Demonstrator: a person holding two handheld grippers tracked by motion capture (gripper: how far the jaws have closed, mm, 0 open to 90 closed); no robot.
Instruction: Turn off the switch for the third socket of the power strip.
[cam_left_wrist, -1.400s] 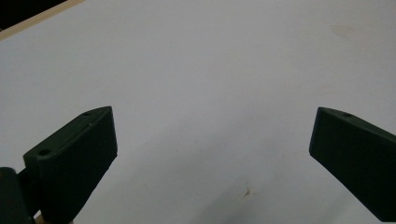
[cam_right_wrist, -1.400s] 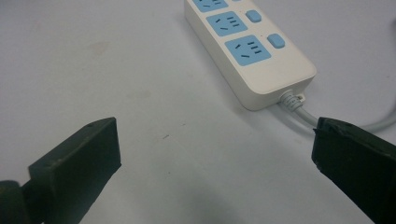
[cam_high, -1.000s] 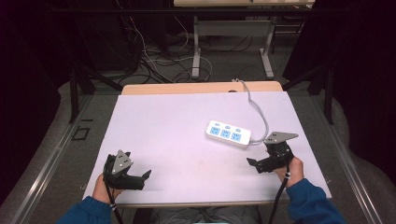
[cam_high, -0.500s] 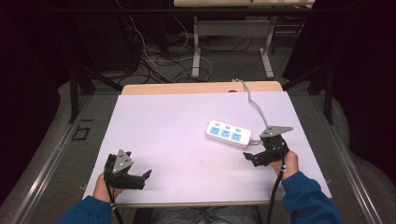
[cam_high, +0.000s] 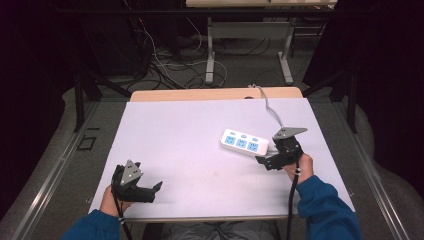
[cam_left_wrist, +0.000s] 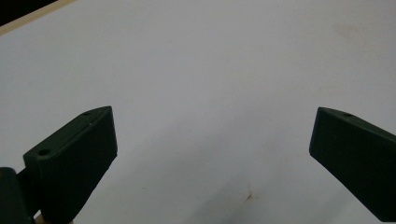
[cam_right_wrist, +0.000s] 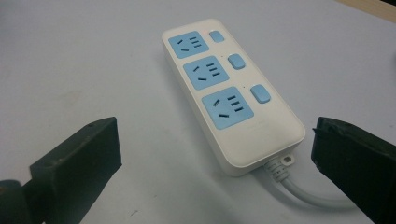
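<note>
- In the high view, the left claw (cam_high: 150, 190) is at the near left corner of the tabletop (cam_high: 180, 135), well apart from everything else. A hand (cam_high: 112, 201) in a blue sleeve holds it.
- The left gripper view gives what the high view cannot: its two black jaws stand wide apart with nothing between them. Their inner faces have fine ribs, and under them is a smooth, matte white surface with a small brownish stain (cam_left_wrist: 249, 196).
- The right claw (cam_high: 266, 161) is near the right edge, just beside the near end of the power strip (cam_high: 244, 143).
- In the right gripper view the right claw (cam_right_wrist: 212, 154) is also open and holds nothing. The power strip (cam_right_wrist: 254, 128) lies flat between and beyond the jaws: a glossy white plastic block with rounded corners, three light blue sockets (cam_right_wrist: 205, 73) and three small blue buttons (cam_right_wrist: 237, 61).
- Its thick white cable (cam_right_wrist: 299, 189) leaves the near end. The high view follows the cable (cam_high: 270, 107) to the far edge, where bare wood (cam_high: 200, 94) shows.
</note>
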